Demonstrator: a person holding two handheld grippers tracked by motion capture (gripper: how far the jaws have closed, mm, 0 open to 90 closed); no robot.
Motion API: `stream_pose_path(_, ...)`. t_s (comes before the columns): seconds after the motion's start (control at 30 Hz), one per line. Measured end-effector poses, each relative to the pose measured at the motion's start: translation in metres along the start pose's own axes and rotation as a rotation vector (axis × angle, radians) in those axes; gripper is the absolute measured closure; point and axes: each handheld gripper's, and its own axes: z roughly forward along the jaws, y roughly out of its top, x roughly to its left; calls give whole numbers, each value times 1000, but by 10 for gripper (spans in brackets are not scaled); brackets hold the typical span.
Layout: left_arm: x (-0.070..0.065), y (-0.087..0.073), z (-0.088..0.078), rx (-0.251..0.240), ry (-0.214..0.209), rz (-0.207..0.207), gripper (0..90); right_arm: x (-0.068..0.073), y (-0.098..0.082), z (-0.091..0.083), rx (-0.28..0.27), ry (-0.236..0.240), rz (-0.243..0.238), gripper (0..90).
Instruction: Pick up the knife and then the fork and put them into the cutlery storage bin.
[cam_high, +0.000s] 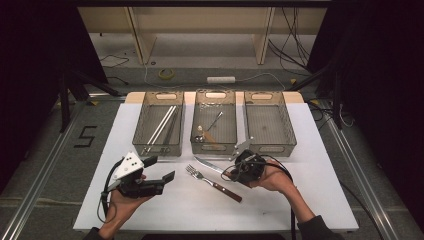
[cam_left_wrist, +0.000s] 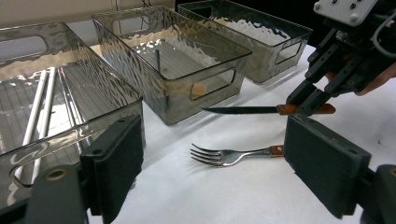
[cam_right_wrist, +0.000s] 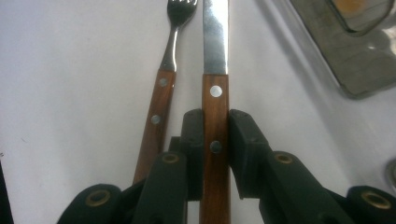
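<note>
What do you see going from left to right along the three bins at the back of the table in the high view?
Bin with white sticks → bin with spoons → empty bin.

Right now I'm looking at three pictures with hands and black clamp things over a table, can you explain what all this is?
A person sits at a white table holding a hand tool in each hand; each ends in a two-jawed claw. The wide picture looks down from above. The other two come from cameras riding on each claw.

The right claw is shut on the wooden handle of a knife. The left claw is open and holds nothing. A fork lies on the table beside the knife.

Behind them stand three clear bins: the left bin holds white chopsticks, the middle bin some cutlery, the right bin looks empty.
</note>
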Motion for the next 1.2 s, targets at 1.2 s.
stream_pose_path(1.2,1,0,-1,-19,-1,-23,189,-72,-9,-69,-265,-127,280,773)
